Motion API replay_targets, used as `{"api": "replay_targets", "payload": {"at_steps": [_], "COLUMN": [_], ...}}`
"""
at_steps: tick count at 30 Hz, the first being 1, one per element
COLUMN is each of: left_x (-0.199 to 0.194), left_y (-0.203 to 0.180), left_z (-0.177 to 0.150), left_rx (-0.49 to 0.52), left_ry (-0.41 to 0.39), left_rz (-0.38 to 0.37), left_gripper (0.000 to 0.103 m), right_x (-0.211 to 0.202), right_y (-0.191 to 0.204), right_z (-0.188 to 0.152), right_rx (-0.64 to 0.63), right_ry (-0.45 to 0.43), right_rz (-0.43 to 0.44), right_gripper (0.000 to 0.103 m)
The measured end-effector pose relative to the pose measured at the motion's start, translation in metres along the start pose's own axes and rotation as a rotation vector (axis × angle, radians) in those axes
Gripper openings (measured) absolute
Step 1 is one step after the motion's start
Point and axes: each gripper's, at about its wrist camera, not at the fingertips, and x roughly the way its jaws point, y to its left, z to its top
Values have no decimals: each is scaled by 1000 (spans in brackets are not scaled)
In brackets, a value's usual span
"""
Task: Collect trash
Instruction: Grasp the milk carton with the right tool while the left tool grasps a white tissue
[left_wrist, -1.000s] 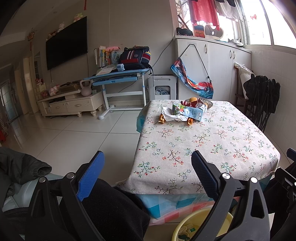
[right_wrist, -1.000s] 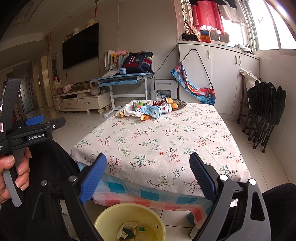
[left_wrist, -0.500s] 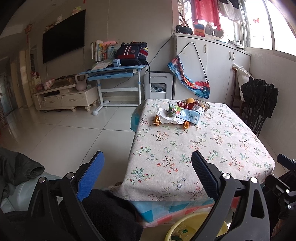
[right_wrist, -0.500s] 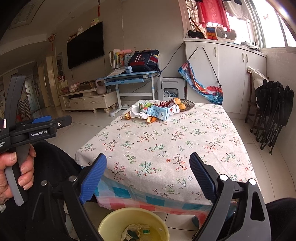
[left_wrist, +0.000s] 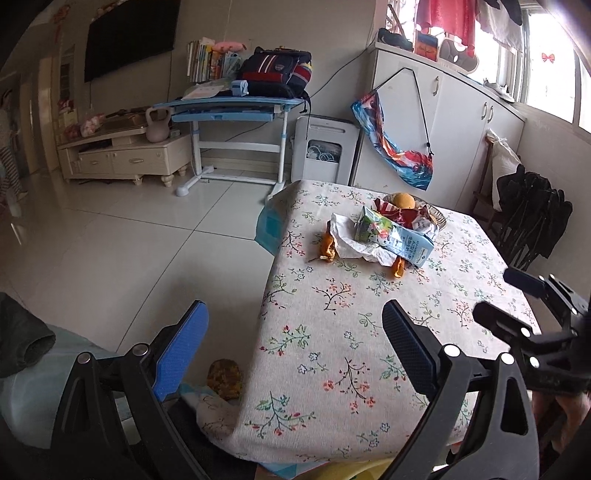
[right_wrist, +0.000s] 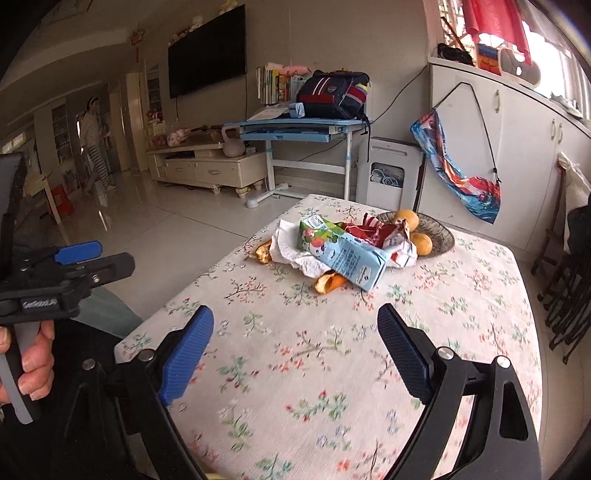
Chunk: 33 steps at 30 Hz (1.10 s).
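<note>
A pile of trash lies at the far end of the floral-clothed table (left_wrist: 332, 332): a light blue milk carton (right_wrist: 347, 254), crumpled white paper (right_wrist: 288, 247), red wrappers (right_wrist: 373, 232) and orange peels (right_wrist: 328, 282). The carton (left_wrist: 402, 243) and a peel (left_wrist: 327, 251) also show in the left wrist view. My left gripper (left_wrist: 295, 347) is open and empty over the table's near left edge. My right gripper (right_wrist: 295, 350) is open and empty above the near part of the table, short of the pile.
A dark dish (right_wrist: 436, 236) with oranges (right_wrist: 408, 218) stands behind the trash. A yellow bucket rim (left_wrist: 354, 469) shows under the table's near edge. Black folded chairs (left_wrist: 532, 221) stand right of the table. A blue desk (left_wrist: 229, 107) and white cabinets (left_wrist: 454, 122) line the far walls.
Both grippers have moved forward and up over the table toward the trash pile, which looks larger. The yellow bucket has dropped almost out of view. Both stay open.
</note>
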Motion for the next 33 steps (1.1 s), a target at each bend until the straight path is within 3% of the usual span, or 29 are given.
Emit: {"api": "replay_targets", "payload": {"at_steps": [7,13,15,18,20,25,28,33], "left_x": [48,66,69,80,88,102,105,116], "left_y": [12,30,31,26,19,-12,-28,-62], "left_z": [32,37,40,45,51,58,54,51], "left_rx": [-39,-99,-93,-62,-31,99,128,198], "left_ry": [69,114,115,137,155,179,204,196], "left_rz": [26,33,37,34,26,-5,-92,-136], "left_gripper": [92,92,92,92,92,92,92,92], "right_x": [100,169,177,164,147,80,44,14], "right_y": [-20,-49,-56,-61,-62,-81,-97,-114], "right_z": [48,57,57,48,37,7,-14,-37], "right_rx": [-192,-221,-213,-192,-177,-39,89,198], "right_ry": [173,353,397,431,449,408,381,399], "right_rz": [20,113,141,170,180,169,159,96], "right_gripper": [83,83,75,50,44,44,43,42]}}
